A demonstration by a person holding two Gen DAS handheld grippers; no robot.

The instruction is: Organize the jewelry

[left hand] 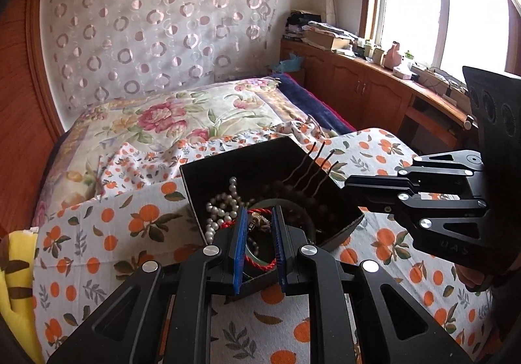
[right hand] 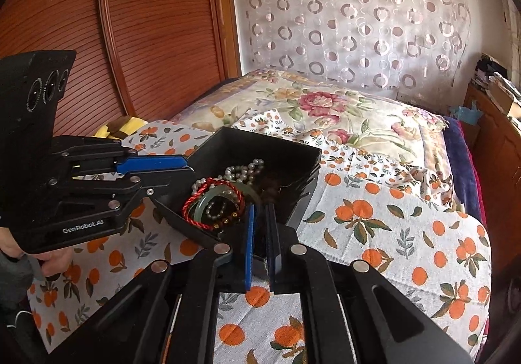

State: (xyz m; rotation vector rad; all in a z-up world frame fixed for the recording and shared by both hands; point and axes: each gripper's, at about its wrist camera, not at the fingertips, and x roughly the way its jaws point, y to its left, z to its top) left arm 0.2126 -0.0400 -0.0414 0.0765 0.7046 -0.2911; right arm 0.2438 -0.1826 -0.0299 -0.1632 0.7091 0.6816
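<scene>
A black open box [left hand: 338, 217] [right hand: 302, 152] stands on the orange-print cloth, full of jewelry: a white pearl string [left hand: 221, 204] [right hand: 242, 170], a red cord bracelet [left hand: 260, 263] [right hand: 195, 220], a green jade bangle [left hand: 293, 206] [right hand: 202, 212] and dark beads [left hand: 293, 189]. Black hairpins [left hand: 312, 168] lean on its far wall. My left gripper [left hand: 259, 212] [right hand: 189, 167] is partly open over the box's near rim, with nothing visibly gripped. My right gripper [right hand: 260, 209] [left hand: 350, 186] is narrowly open at the box's other corner, with only dark beads behind its gap.
The box sits on a bed with an orange-print cloth [left hand: 114, 233] [right hand: 390, 233] and a floral quilt [left hand: 182, 116]. A yellow cloth [left hand: 16, 282] lies at the left edge. A wooden cabinet [left hand: 358, 83] with clutter runs under the window. A wooden wardrobe [right hand: 146, 21] stands behind.
</scene>
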